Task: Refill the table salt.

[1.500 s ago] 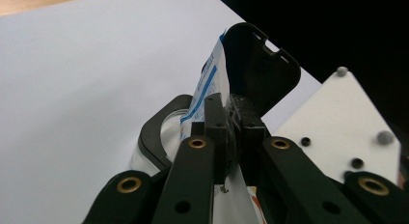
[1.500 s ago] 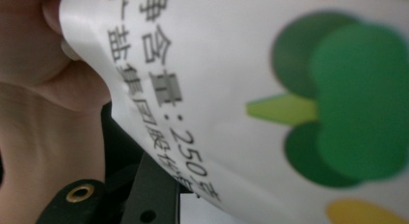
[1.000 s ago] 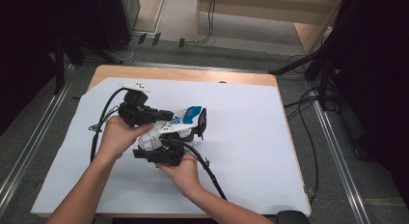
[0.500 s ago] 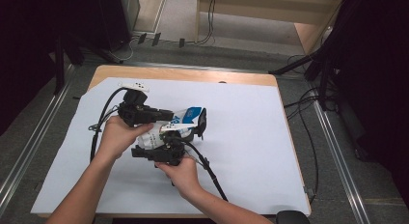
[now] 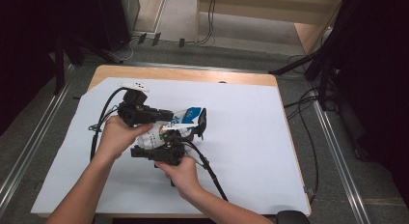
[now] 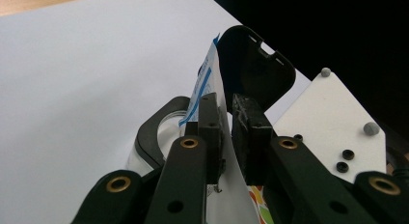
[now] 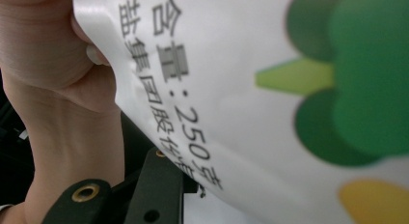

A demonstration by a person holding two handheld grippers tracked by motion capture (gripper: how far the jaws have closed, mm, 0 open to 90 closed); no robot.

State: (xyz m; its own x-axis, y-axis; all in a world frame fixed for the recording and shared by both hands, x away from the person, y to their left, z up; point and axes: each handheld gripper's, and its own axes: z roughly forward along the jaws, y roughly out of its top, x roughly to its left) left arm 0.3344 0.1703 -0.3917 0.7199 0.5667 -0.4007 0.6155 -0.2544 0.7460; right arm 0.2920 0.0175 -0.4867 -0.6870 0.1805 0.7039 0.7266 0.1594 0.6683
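A white pouch point(image 5: 187, 116) with blue print at its top and green shapes on its side is held up over the middle of the table between both hands. My left gripper point(image 5: 176, 119) reaches in from the left. In the left gripper view its jaws point(image 6: 225, 113) have just eased open a little, and their pads still touch both sides of the pouch's thin top edge point(image 6: 208, 74). My right gripper point(image 5: 169, 140) comes up from below, shut on the pouch's body. In the right gripper view the pouch point(image 7: 270, 89) lies over one black finger point(image 7: 159, 185).
A white sheet point(image 5: 260, 142) covers the wooden table point(image 5: 193, 75). Black cables trail from both grippers, one looping at the left point(image 5: 102, 119) and one running toward the front edge point(image 5: 214, 178). The person's left hand point(image 7: 48, 89) sits close beside the pouch.
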